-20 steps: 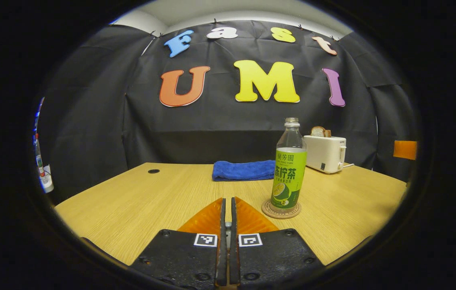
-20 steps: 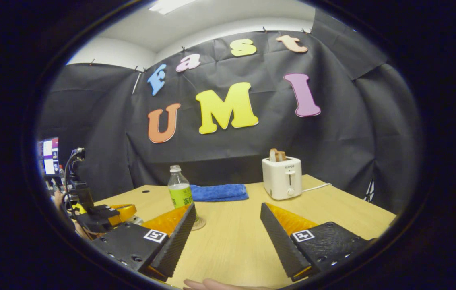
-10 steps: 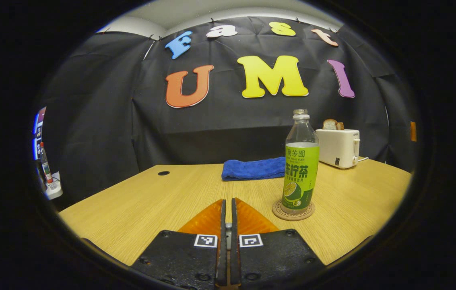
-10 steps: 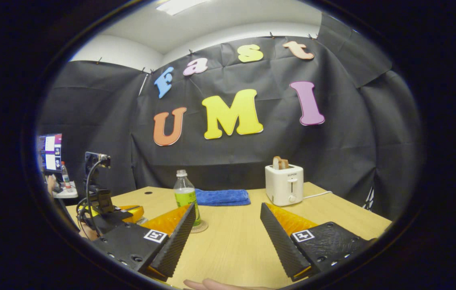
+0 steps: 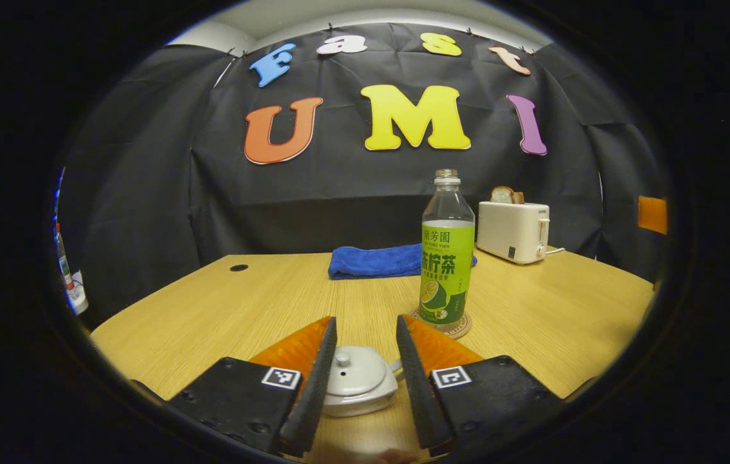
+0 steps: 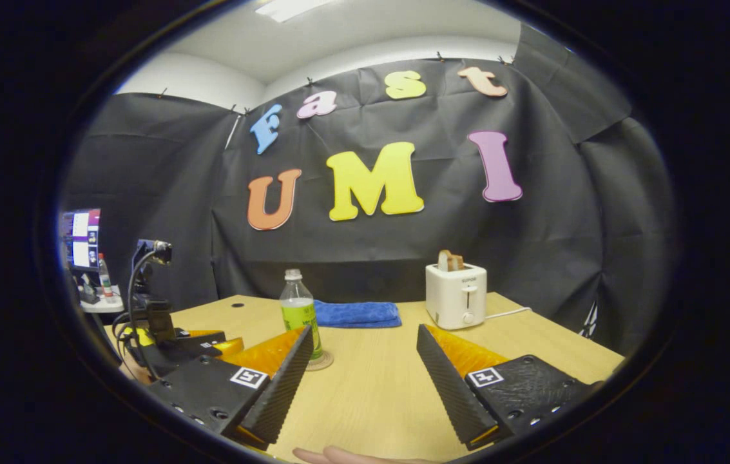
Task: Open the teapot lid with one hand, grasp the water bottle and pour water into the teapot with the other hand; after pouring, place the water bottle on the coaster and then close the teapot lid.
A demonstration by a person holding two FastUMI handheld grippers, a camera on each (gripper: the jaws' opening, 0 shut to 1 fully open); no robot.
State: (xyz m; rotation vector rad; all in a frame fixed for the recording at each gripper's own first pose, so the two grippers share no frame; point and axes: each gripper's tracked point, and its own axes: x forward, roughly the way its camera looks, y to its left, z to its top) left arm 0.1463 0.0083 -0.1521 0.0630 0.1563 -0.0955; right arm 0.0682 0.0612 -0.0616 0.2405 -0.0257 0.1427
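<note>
A white teapot (image 5: 357, 383) with its lid (image 5: 346, 368) on sits low between the fingers of my left gripper (image 5: 365, 320). That gripper is open and its fingers stand apart from the lid's knob. The green-labelled water bottle (image 5: 446, 258) stands upright on a round coaster (image 5: 457, 330) just ahead and to the right. In the right gripper view, my right gripper (image 6: 365, 328) is open and holds nothing above the table. The bottle (image 6: 297, 310) stands beyond its left finger, and the left gripper (image 6: 178, 345) is at far left.
A folded blue towel (image 5: 371, 261) lies at the back of the wooden table (image 5: 223, 309). A white toaster (image 5: 513, 222) with bread stands at the back right. A person's hand (image 6: 339, 456) shows at the bottom edge of the right gripper view.
My left gripper's fingers have gone from shut to open, and the white teapot with its lid now shows between them. The right gripper has barely moved.
</note>
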